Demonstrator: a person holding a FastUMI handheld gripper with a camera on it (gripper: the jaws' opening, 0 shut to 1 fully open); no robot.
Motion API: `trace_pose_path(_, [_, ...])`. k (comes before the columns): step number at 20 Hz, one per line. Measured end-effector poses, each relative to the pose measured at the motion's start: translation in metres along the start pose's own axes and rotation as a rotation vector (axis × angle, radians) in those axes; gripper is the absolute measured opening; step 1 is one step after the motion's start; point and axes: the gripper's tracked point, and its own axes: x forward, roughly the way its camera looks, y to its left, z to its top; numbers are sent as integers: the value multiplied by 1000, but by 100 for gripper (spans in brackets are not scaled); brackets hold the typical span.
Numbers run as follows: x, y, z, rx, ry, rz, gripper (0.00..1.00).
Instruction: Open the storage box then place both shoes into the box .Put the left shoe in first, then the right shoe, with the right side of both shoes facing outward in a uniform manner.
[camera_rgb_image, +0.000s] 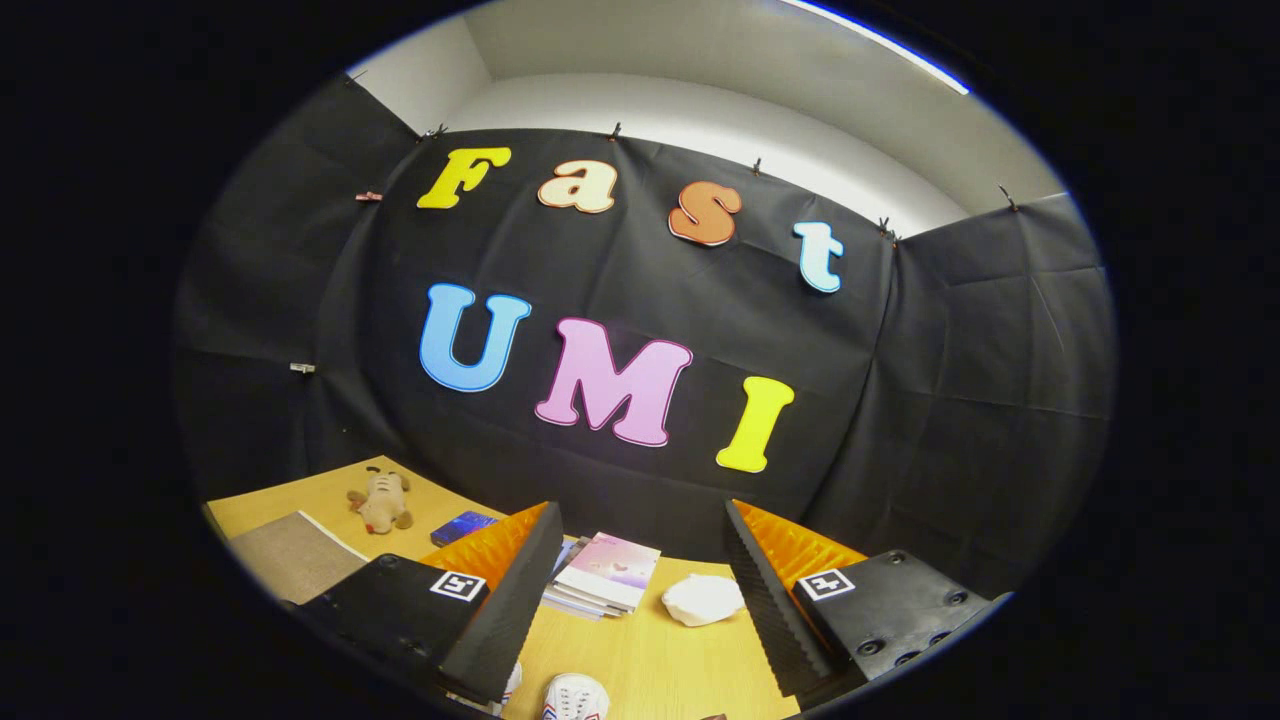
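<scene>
My tool (640, 590) is raised and tipped up toward the booth wall, fingers (510, 590) spread wide apart with nothing between them. The shoes sit low, close under the tool: one white shoe (573, 697) with coloured trim shows its rounded end in the gap between the fingers, and a sliver of a second shoe (508, 684) peeks out just beside the left finger. I cannot tell which is the left shoe, and I cannot see the storage box from here, so I judge the opening step not yet checked. Only an end of each shoe shows, so the long axis is a guess: it seems to run roughly along my fingers' line, rounded end pointing away from me. Handling estimate: light canvas-type shoe, soft upper that will give under pressure, stiffer sole; best hold is likely across the heel collar or the sides near the opening, where the fingers can pinch both walls without slipping. Beyond the fingers on the wooden surface (650, 640) lie a stack of booklets (608, 572), a crumpled white wad (703, 599), a small blue box (463, 526), a plush toy (381, 501) and a grey mat (295, 555).
</scene>
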Motion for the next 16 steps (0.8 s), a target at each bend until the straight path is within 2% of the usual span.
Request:
trace_pose_path(13, [3,14,-6,28,14,24,97])
trace_pose_path(16, [4,30,-13,62,32,75,97])
